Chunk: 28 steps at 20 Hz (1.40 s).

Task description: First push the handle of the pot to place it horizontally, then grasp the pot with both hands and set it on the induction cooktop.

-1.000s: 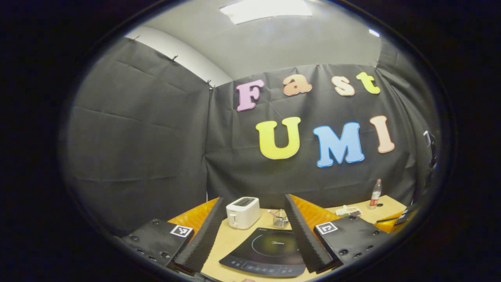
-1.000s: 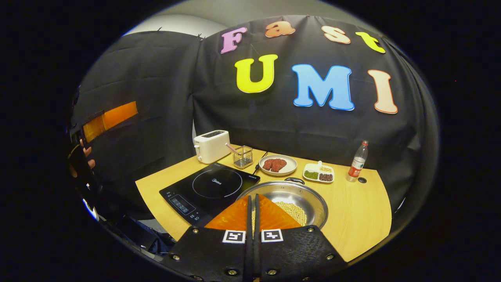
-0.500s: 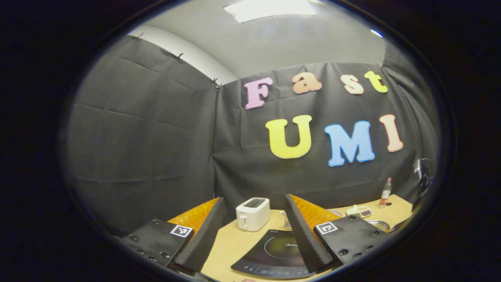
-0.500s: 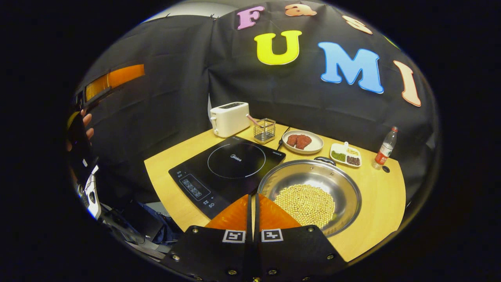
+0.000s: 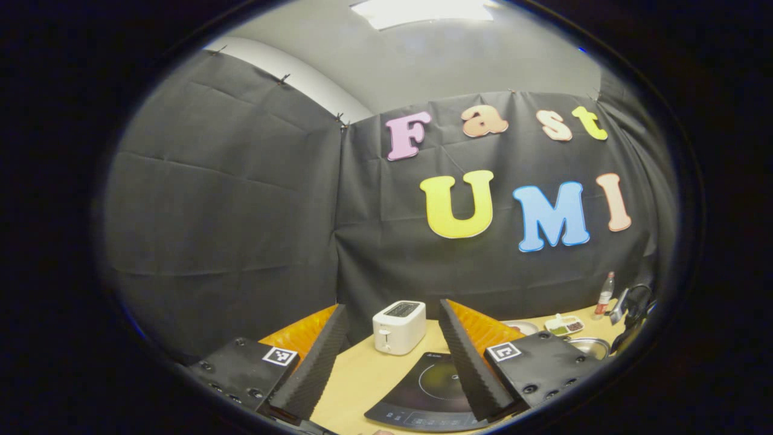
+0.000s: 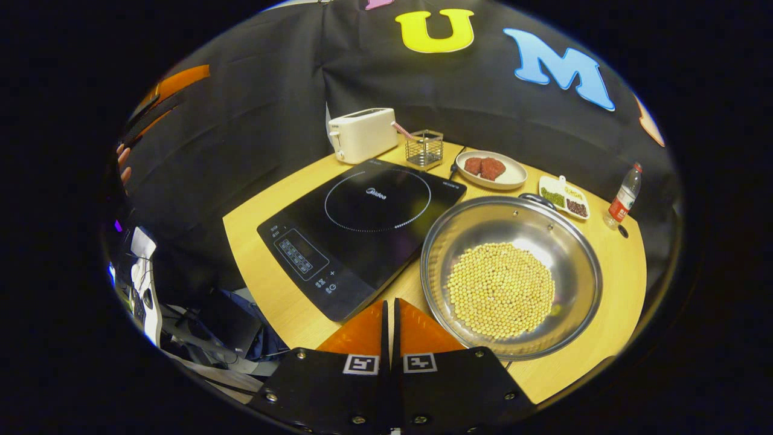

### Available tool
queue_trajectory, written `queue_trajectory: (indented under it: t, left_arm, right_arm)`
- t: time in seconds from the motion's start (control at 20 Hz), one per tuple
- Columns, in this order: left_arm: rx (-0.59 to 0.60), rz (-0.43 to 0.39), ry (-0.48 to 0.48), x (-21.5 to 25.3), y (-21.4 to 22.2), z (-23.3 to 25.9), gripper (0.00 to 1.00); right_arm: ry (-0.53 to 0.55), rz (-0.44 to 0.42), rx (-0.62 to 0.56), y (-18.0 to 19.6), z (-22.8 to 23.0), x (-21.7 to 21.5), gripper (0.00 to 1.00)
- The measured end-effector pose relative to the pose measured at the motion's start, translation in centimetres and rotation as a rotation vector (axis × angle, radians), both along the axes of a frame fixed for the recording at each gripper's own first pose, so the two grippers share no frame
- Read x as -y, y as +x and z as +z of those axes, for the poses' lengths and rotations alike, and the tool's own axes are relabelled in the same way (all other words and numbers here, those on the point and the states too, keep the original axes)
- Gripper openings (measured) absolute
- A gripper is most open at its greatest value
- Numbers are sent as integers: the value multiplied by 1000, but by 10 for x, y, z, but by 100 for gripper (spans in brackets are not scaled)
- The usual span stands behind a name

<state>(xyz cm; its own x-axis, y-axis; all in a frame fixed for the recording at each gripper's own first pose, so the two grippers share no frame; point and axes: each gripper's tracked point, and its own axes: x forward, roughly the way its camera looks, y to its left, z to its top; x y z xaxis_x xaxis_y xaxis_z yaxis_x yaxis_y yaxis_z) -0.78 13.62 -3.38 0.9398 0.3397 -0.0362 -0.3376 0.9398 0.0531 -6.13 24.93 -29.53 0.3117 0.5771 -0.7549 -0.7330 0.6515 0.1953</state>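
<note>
The steel pot [image 6: 511, 275] of soybeans is seen at the surface's [image 6: 275, 199] near right edge, beside the induction cooktop [image 6: 362, 232]. The right tongs [image 6: 390, 320] are closed, empty; the left tongs [image 5: 392, 356] are spread, empty. A hard handle [image 6: 537, 199] push could slide the pot off; little room is left there.

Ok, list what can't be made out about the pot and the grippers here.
- Pot, right gripper view: near handle hidden behind the right gripper; far handle too small to judge its tilt.
- Pot, left gripper view: a sliver, cut off by the left gripper's finger and the edge.
- Cooktop panel: markings too small.
</note>
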Motion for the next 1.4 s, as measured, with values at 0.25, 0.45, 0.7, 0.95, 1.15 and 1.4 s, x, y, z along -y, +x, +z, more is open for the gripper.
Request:
queue_trajectory:
  t: [0.25, 0.45, 0.7, 0.95, 1.15, 1.4]
  left_arm:
    - [-23, -7, -19, -6, 15, -15, 100]
    - [-21, -40, -29, -6, 33, -19, 98]
    - [-13, -112, -51, 5, 66, -25, 98]
    - [0, -209, -66, 20, 101, -31, 98]
    - [-5, -294, -97, 35, 125, -43, 100]
    - [-3, -378, -132, 57, 141, -51, 100]
  right_arm:
    - [-59, -22, -35, 5, -22, 4, 1]
    - [-94, -60, -62, 10, -33, 8, 1]
    - [-113, -127, -92, 8, -37, 15, 1]
    - [-129, -207, -110, 8, -38, 24, 1]
    - [-142, -285, -118, 8, -37, 30, 1]
    - [-181, -356, -111, 9, -40, 48, 1]
